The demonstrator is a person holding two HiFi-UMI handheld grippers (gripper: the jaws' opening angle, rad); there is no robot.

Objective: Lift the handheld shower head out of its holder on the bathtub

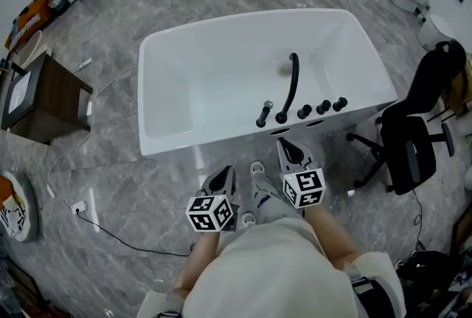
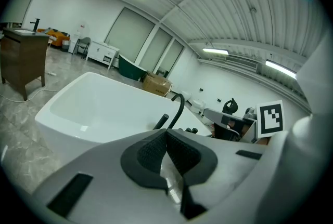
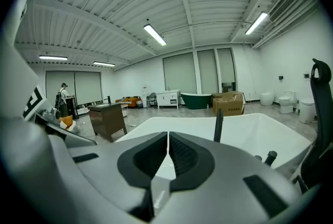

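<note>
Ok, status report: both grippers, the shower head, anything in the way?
Left gripper shut, empty. Right gripper shut, empty. Black handheld shower head in its holder on white bathtub rim, untouched. Curved black spout close beside it.

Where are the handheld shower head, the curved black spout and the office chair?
handheld shower head [image 1: 263, 116], head view, middle of its black body.
curved black spout [image 1: 290, 88], head view, midway along its arc.
office chair [image 1: 408, 150], head view, on the black seat.
</note>
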